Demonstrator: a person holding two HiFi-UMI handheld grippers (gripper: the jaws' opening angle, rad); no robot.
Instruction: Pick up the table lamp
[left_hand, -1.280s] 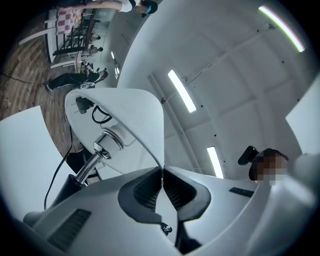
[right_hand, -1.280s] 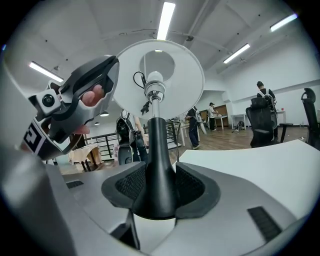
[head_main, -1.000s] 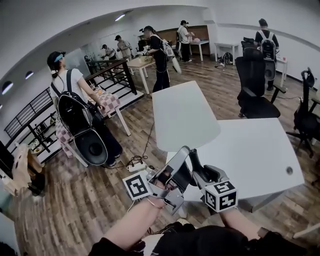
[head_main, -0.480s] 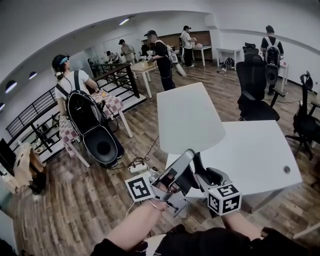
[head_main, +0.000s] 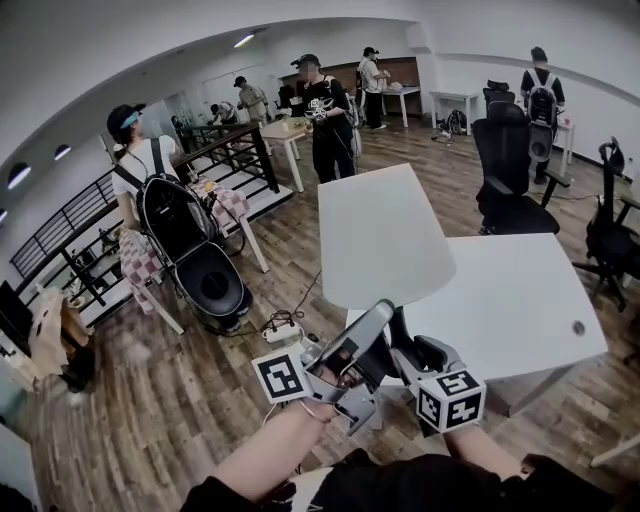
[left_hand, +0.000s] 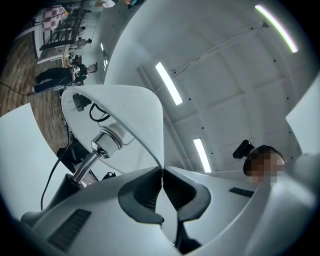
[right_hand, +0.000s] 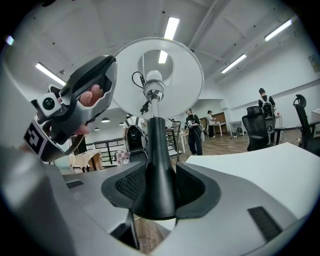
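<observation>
Right gripper (right_hand: 159, 186) has its jaws spread wide around the lamp (right_hand: 159, 125), with both ribbed pads pressing the black stem (right_hand: 159, 150) just where it flares out toward the foot. The left gripper (left_hand: 162, 174) is pinched almost flat on the thin rim of the white shade (left_hand: 125, 112). The lamp therefore hangs between the two tools in front of the person. It seems to be clear of the white table (right_hand: 250, 165), which lies off to the right, and wooden floor shows beneath the jaws. The foot itself is hidden under the jaws, so I cannot tell how wide or heavy it is. A lamp of this kind probably carries its weight low, which makes the stem the sound place to bear the load. The flare should wedge between the pads and resist sliding, although the black surface looks smooth and could twist in the grip if the lamp tips. The shade looks like a thin, light shell that is stiff enough to hold its shape but likely to dent or crease. A pinch at the rim should only steady it and never lift it. Pulling there would lever against the chrome socket (left_hand: 107, 140) and could bend the neck. A loose black cord (left_hand: 92, 111) with its plug lies inside the shade, and it may drop out and swing or snag. Keeping the lamp upright with both holds moving together seems the safest way to carry it.
</observation>
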